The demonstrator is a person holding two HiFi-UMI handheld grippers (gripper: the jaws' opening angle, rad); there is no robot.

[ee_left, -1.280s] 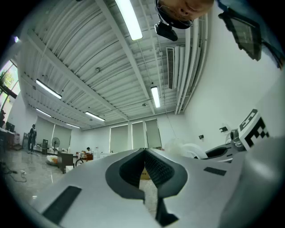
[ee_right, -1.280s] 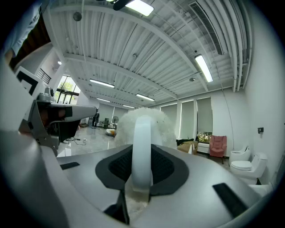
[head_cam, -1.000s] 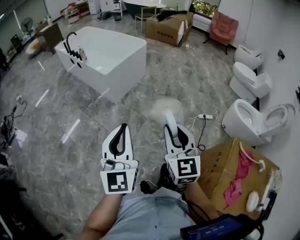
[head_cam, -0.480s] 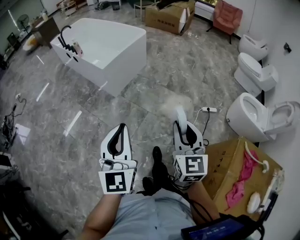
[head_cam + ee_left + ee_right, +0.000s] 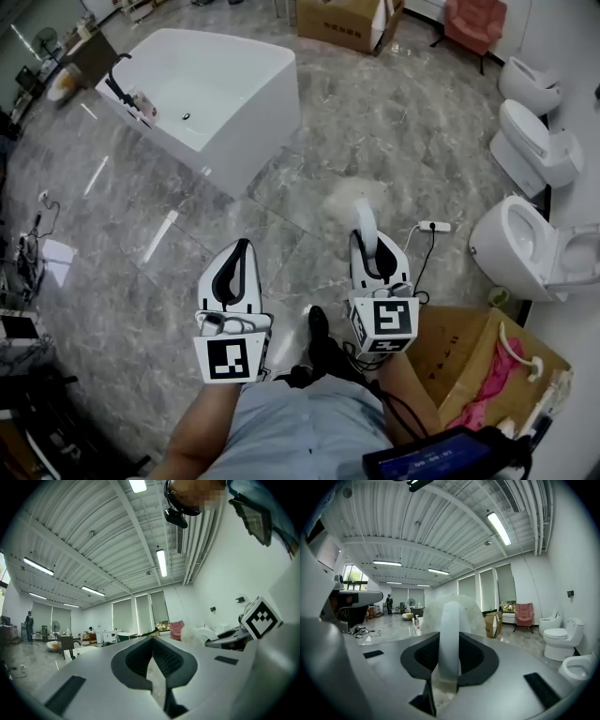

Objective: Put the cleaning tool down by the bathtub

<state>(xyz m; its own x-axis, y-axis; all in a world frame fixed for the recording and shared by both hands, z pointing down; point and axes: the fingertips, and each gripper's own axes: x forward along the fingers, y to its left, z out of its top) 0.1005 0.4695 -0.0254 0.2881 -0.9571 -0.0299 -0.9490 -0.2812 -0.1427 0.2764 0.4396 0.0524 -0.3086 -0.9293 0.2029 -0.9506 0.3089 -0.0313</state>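
I find my right gripper [image 5: 371, 246] clamped on the duster [image 5: 347, 197] handle; left gripper [image 5: 243, 247] clenched, empty; bathtub [image 5: 258, 94] ahead.

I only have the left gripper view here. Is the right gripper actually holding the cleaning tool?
Observer: Yes, the right gripper is shut on the cleaning tool, on its white handle.
Operator: Where's the bathtub?
Observer: Head view shows the bathtub ahead and to the left, bare floor between it and the tool's fluffy head.
Operator: Anything on the floor nearby?
Observer: A power strip lies to the right of that head.
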